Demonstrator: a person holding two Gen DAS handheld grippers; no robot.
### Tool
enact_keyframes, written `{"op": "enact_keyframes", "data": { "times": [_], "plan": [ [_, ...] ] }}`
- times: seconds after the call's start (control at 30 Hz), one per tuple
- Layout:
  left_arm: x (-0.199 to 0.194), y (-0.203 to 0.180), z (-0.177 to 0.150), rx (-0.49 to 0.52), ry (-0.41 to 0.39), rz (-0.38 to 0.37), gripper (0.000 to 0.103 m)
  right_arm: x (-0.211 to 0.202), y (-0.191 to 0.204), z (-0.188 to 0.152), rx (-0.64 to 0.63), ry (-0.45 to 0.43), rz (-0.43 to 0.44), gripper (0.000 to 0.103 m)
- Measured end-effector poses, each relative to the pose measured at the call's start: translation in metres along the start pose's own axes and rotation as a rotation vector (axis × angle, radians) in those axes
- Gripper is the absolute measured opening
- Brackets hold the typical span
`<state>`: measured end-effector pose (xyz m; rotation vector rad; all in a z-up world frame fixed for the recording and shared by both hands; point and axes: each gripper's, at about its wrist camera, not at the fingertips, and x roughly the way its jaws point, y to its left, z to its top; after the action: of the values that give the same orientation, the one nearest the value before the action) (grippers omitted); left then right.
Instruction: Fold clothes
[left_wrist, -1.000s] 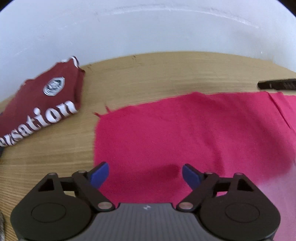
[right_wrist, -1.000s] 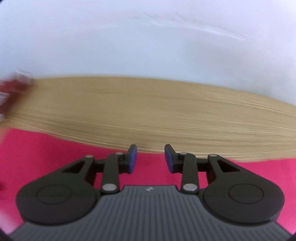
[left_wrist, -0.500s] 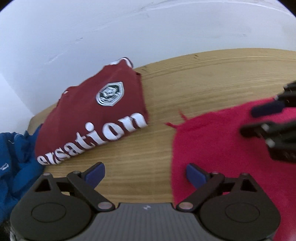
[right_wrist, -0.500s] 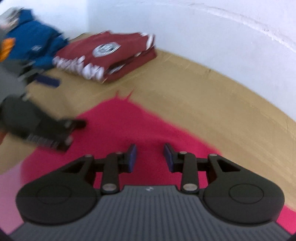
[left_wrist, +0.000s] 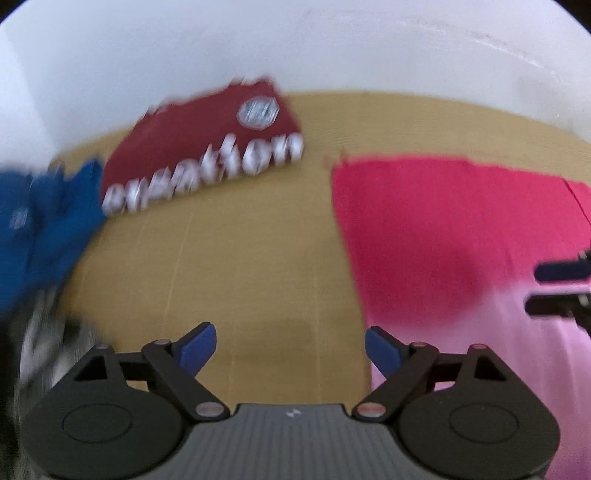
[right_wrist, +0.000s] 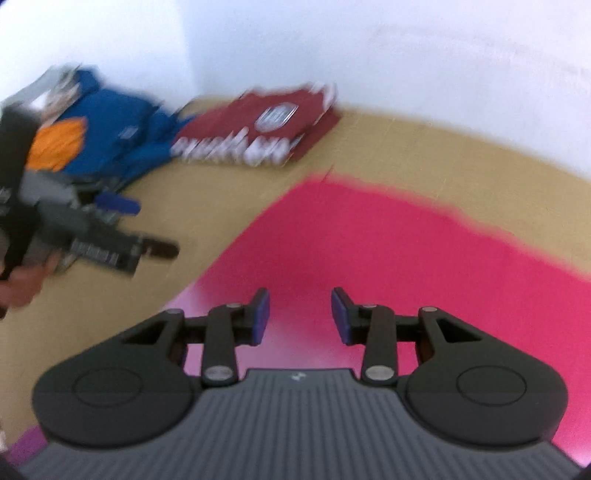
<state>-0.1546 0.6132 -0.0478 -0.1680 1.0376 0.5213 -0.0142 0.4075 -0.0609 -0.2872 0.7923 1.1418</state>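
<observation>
While both frames blur, the left tool (left_wrist: 286, 349) hangs over bare wooden worktop (left_wrist: 236, 258) just beside the pink garment's (left_wrist: 443, 229) edge, its jaws wide apart after narrowing slightly, nothing between them. Over that pink garment, spread flat on the worktop, the right tool (right_wrist: 300, 317) has its jaws partly apart, just widened, gripping nothing. Beyond the pink garment's far corner lies a folded maroon shirt (left_wrist: 207, 147) with white lettering; a crumpled blue garment (left_wrist: 48, 229) touches the shirt, near the white wall (left_wrist: 332, 44).
</observation>
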Motion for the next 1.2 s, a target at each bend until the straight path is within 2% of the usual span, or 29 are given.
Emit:
{"op": "enact_keyframes", "data": {
  "times": [0.1,0.17,0.3,0.47,0.57,0.73,0.8,0.87,0.9,0.93,0.97,1.07,1.2],
  "plan": [
    [-0.013,0.011,-0.034,-0.072,0.051,-0.022,0.089,-0.004,0.03,-0.022,-0.026,0.043,0.026,0.04],
    [-0.018,0.018,-0.055,-0.134,0.073,-0.06,0.089,0.0,0.042,-0.023,-0.022,0.053,0.03,0.04],
    [-0.025,0.022,-0.077,-0.202,0.08,-0.088,0.089,0.038,0.054,0.014,0.026,0.063,-0.017,0.04],
    [-0.035,0.02,-0.092,-0.217,0.052,-0.12,0.089,0.089,0.057,0.054,0.11,0.096,-0.085,0.04],
    [-0.038,0.02,-0.098,-0.214,0.044,-0.119,0.089,0.124,0.06,0.072,0.116,0.117,-0.163,0.04],
    [-0.04,0.019,-0.107,-0.189,0.03,-0.113,0.089,0.156,0.064,0.103,0.001,0.066,-0.349,0.04],
    [-0.04,0.018,-0.108,-0.181,0.029,-0.109,0.089,0.168,0.062,0.112,-0.013,0.062,-0.378,0.04],
    [-0.039,0.018,-0.107,-0.181,0.029,-0.113,0.09,0.175,0.055,0.115,0.001,0.06,-0.352,0.038],
    [-0.039,0.018,-0.106,-0.181,0.029,-0.115,0.09,0.176,0.052,0.115,0.006,0.049,-0.33,0.032],
    [-0.039,0.018,-0.105,-0.182,0.029,-0.117,0.09,0.176,0.05,0.115,0.01,0.042,-0.311,0.022],
    [-0.039,0.018,-0.105,-0.182,0.028,-0.119,0.09,0.175,0.047,0.115,0.022,0.042,-0.298,0.004],
    [-0.037,0.02,-0.103,-0.184,0.025,-0.122,0.09,0.165,0.033,0.114,0.106,0.014,-0.274,0.003],
    [-0.035,0.023,-0.102,-0.19,0.02,-0.13,0.09,0.131,0.008,0.112,0.265,-0.114,-0.199,0.003]
  ]
}}
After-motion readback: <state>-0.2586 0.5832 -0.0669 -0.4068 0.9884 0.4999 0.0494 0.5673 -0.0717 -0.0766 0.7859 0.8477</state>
